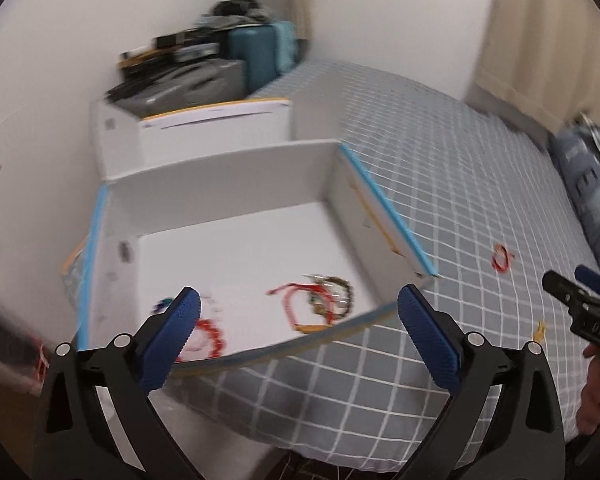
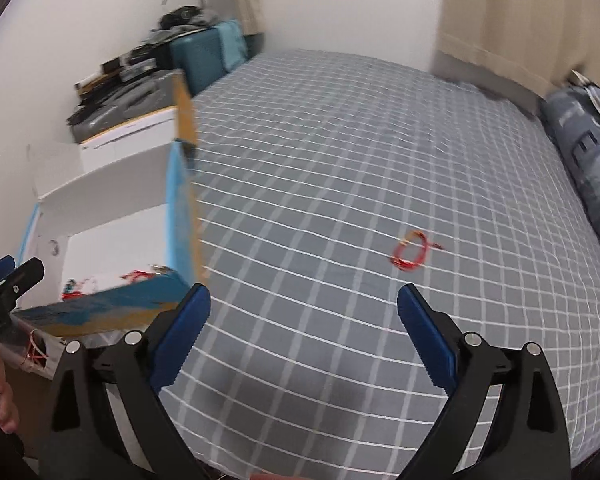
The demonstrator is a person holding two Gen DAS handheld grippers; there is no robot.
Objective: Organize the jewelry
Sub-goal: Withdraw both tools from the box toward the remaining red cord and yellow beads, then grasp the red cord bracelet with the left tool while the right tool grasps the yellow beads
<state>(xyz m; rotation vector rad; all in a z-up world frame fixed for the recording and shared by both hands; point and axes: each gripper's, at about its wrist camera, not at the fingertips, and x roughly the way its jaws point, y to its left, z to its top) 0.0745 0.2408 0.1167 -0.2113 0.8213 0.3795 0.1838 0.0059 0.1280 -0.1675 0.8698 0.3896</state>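
Observation:
A white open box (image 1: 228,184) with blue edges sits at the left edge of the bed; it also shows in the right wrist view (image 2: 108,184). Inside lie several pieces: a red cord bracelet (image 1: 300,300), a dark beaded bracelet (image 1: 342,292) and a red beaded one (image 1: 212,334). A red bracelet (image 1: 501,258) lies on the bedsheet right of the box, also seen in the right wrist view (image 2: 410,256). A small yellow piece (image 1: 539,330) lies on the sheet. My left gripper (image 1: 299,312) is open and empty above the box's near edge. My right gripper (image 2: 303,308) is open and empty, short of the red bracelet.
The bed has a grey checked sheet (image 2: 340,160). A second white box (image 1: 204,128), a teal suitcase (image 1: 256,56) and dark clutter stand behind by the wall. A blue patterned pillow (image 2: 584,148) lies at the right. The right gripper shows at the left wrist view's right edge (image 1: 576,300).

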